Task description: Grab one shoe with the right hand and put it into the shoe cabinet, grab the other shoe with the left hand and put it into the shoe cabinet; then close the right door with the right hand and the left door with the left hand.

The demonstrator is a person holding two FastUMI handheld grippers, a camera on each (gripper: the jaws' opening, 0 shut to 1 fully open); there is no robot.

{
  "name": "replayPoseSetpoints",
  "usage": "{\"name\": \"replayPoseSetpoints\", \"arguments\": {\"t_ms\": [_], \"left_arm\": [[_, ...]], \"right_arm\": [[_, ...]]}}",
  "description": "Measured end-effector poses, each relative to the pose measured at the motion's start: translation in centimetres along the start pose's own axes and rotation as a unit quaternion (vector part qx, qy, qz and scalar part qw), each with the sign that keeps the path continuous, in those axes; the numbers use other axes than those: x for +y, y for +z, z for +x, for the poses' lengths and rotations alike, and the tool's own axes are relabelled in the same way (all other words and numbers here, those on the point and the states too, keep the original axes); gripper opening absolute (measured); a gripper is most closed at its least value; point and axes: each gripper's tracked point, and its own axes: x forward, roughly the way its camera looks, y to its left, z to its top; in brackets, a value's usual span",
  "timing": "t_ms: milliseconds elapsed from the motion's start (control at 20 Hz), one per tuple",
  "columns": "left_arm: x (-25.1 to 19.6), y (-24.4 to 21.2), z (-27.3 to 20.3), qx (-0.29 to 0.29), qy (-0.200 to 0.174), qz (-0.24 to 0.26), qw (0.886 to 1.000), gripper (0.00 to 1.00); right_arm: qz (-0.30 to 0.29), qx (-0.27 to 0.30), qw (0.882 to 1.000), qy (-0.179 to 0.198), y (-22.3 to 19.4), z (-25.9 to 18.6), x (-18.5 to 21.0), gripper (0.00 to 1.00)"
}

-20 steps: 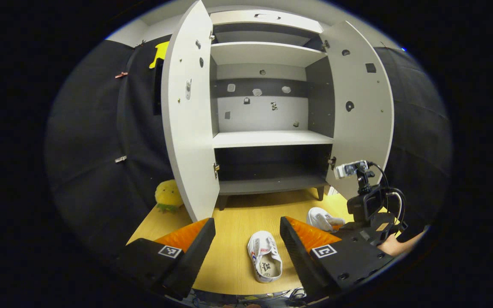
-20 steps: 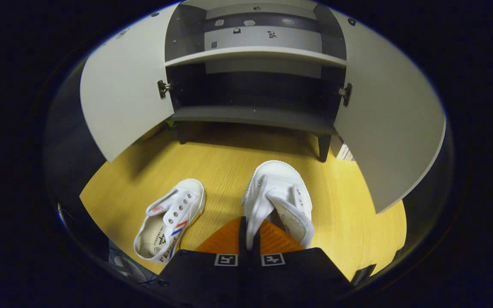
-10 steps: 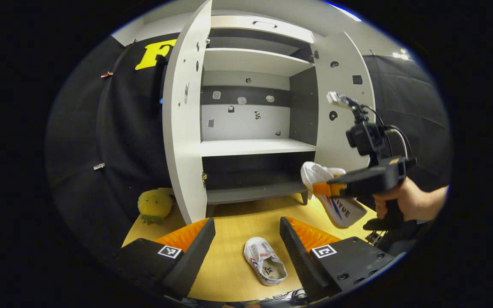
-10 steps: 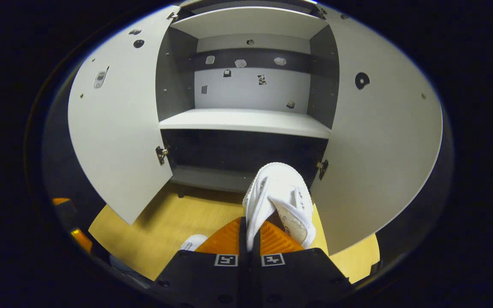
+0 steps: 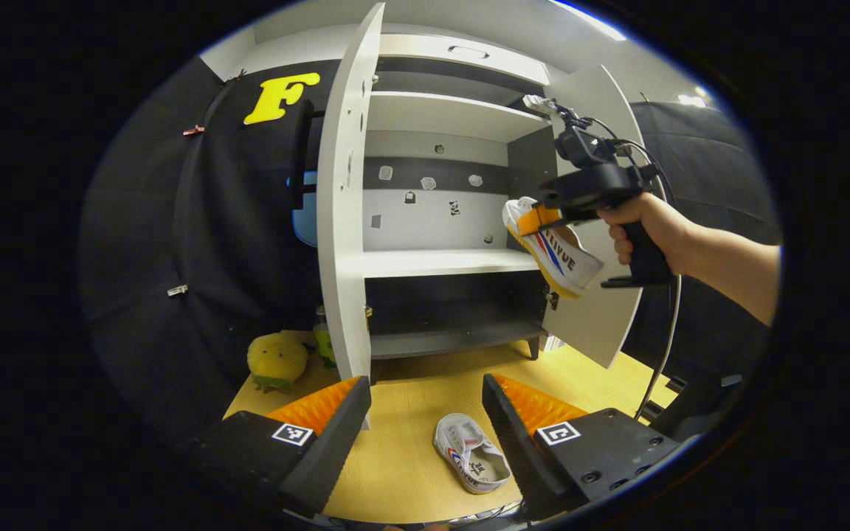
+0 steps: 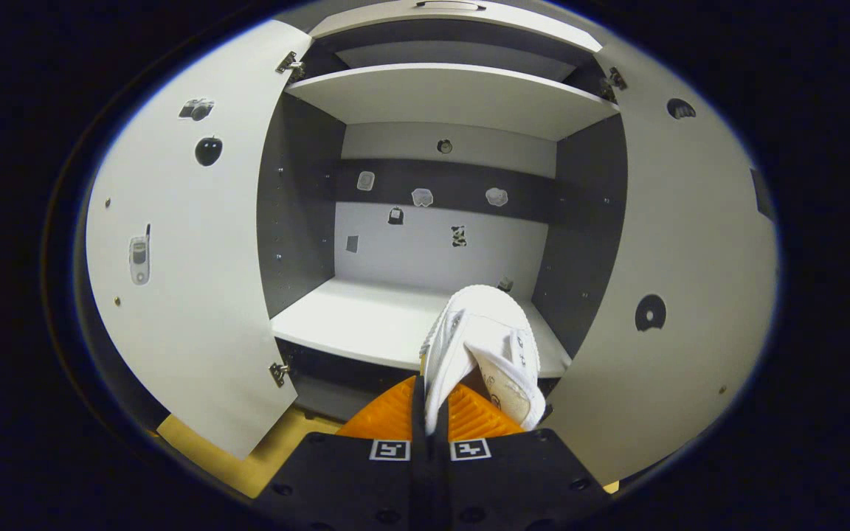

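- Your right gripper [image 6: 429,413] has risen since a second ago: then it gripped the white canvas shoe [image 6: 485,346] down on the wooden floor [image 5: 403,442]; now that shoe hangs in the air in front of the cabinet's middle shelf [image 6: 366,324], toe pointing inward.
- In the right gripper view your jaws are pressed together on the shoe's side wall near the heel; the heel itself is hidden behind the fingers, so you cannot see how deep the hold goes.
- In the left gripper view the same shoe shows side-on, tilted with its sole turned toward the right door [image 5: 595,295], and your hand [image 5: 646,225] is wrapped around the right gripper's handle. The shoe's toe overlaps the cabinet opening, but you cannot tell from here whether it is already past the front edge of the shelf.
- Your left gripper [image 5: 425,413] hovers low with its jaws wide apart, holding nothing.
- The second shoe [image 5: 473,461] lies on the wooden floor between the left gripper's fingers in the picture, opening upward; its right side is cut off by the right finger.
- Both doors of the shoe cabinet [image 5: 440,221] stand open; the left door [image 5: 344,221] is seen nearly edge-on.
- A yellow plush toy [image 5: 276,361] sits on the floor left of the left door; a small greenish object beside it is half hidden by the door and hard to make out.
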Motion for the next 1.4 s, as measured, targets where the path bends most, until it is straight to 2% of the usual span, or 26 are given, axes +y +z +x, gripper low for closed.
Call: {"name": "replayPoseSetpoints", "arguments": {"t_ms": [250,400,600,850,1050,1250,1400], "left_arm": [[1.4,0.1,0.2,0.007,0.042,-0.009,0.999,0.95],[2.2,0.1,0.7,0.014,0.078,-0.017,0.997,0.95],[3.0,0.3,2.0,0.020,0.117,-0.041,0.992,0.95],[3.9,1.5,3.6,0.016,0.153,-0.032,0.988,0.95],[3.6,2.0,4.7,0.017,0.158,-0.049,0.986,0.94],[3.3,2.8,4.9,0.012,0.161,-0.047,0.986,0.94],[3.3,3.1,4.4,0.006,0.164,-0.059,0.985,0.94]], "right_arm": [[-0.025,-0.018,0.999,0.005,4.8,6.7,-0.9,0.05],[-0.043,-0.008,0.999,0.014,5.9,11.8,-1.4,0.05],[-0.052,0.022,0.998,0.020,5.5,17.9,-2.5,0.05],[-0.070,0.073,0.995,0.010,3.3,24.5,-4.1,0.05],[-0.042,0.121,0.992,0.017,0.9,26.8,-3.6,0.05],[-0.041,0.140,0.989,0.018,-0.2,27.9,-2.8,0.05],[0.000,0.168,0.985,0.028,-1.0,28.0,-1.7,0.05]]}}
